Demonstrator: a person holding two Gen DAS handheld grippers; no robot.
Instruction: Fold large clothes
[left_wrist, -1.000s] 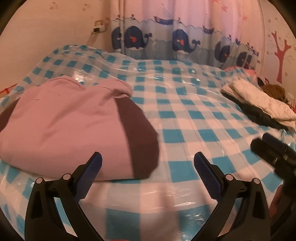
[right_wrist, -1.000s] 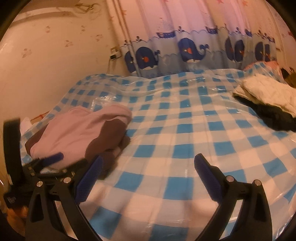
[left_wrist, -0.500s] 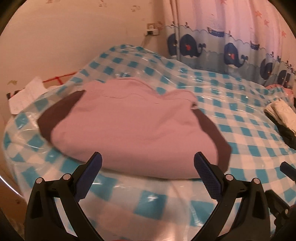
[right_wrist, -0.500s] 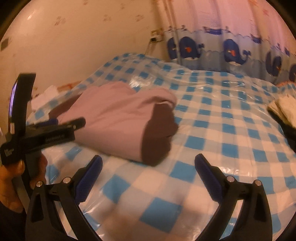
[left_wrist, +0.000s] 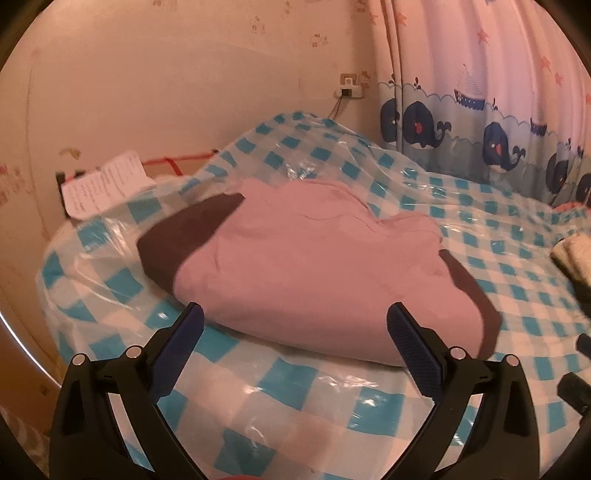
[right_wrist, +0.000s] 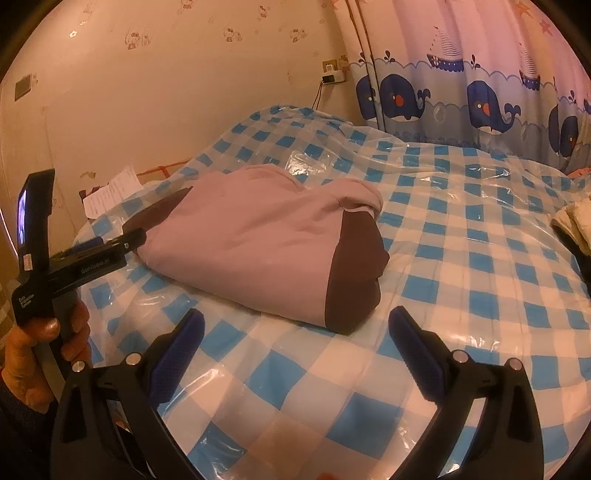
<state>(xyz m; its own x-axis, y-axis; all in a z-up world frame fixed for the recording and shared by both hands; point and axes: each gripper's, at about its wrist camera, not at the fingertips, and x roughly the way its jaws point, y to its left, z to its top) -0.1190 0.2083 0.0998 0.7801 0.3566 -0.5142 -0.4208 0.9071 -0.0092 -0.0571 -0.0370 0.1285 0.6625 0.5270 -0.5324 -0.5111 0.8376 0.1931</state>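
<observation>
A pink garment with dark brown sleeves (left_wrist: 314, 266) lies folded in a thick bundle on the blue-and-white checked bed cover; it also shows in the right wrist view (right_wrist: 258, 251). My left gripper (left_wrist: 295, 350) is open and empty, just short of the bundle's near edge. My right gripper (right_wrist: 295, 354) is open and empty, in front of the bundle's brown right end. The left gripper also shows at the left of the right wrist view (right_wrist: 107, 245), by the bundle's left end.
The bed cover (right_wrist: 461, 258) is under clear plastic sheeting. A stack of cream and dark clothes (left_wrist: 576, 254) lies at the right edge. Paper sheets (left_wrist: 107, 181) sit by the wall at the left. A whale-print curtain (right_wrist: 480, 92) hangs behind the bed.
Both wrist views have swung left and come closer to the pink bundle, which is now centred ahead. Both grippers stay open. The bundle has not moved.
</observation>
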